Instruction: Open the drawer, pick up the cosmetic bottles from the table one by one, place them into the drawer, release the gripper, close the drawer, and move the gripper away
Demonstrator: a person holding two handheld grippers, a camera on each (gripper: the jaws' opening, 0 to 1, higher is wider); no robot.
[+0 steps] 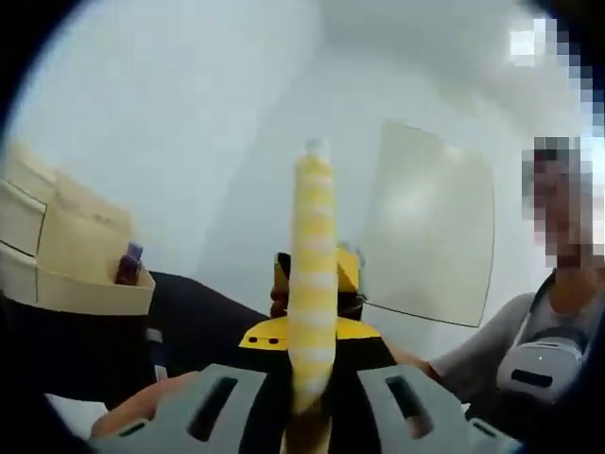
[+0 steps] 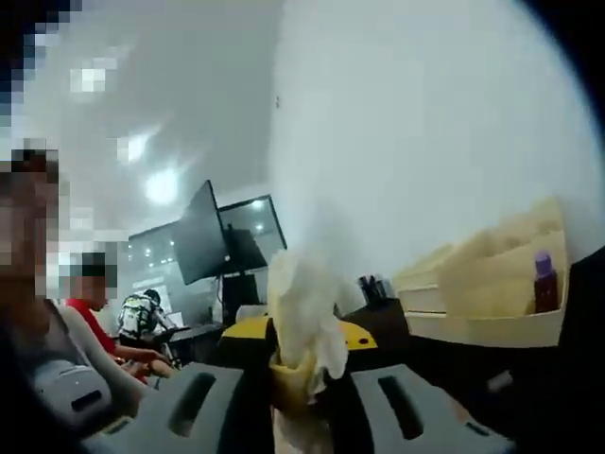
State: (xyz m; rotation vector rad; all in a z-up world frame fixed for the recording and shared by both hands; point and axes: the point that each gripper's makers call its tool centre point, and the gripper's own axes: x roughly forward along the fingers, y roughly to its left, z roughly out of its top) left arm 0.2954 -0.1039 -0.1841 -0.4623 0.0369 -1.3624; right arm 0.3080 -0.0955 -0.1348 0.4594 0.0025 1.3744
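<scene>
In the left gripper view, the left gripper (image 1: 310, 402) is pointing upward toward a pale wall, its two grey jaws rising from the bottom edge and closing in on a tall yellow-and-white striped tube (image 1: 313, 284) that is standing upright between them. Behind the tube, a yellow and black device (image 1: 346, 272) is showing, and beside it a pale rectangular panel (image 1: 430, 227) is leaning against the wall. At the left, a cream drawer unit (image 1: 71, 251) is sitting with one compartment open, and a small purple bottle (image 1: 129, 265) is standing inside that compartment. A person in a grey top (image 1: 496, 345) is sitting at the right. In the right gripper view, the right gripper (image 2: 298, 407) is gripping something pale and crumpled (image 2: 302, 312); it is blurred, possibly a soft wrapper or tube end, and its identity cannot be made out. At the right, the same cream drawer unit (image 2: 482, 279) is appearing with the purple bottle (image 2: 544, 282) upright in its open compartment. Dark monitors (image 2: 227, 241) are standing in the background, with people seated at the left.
</scene>
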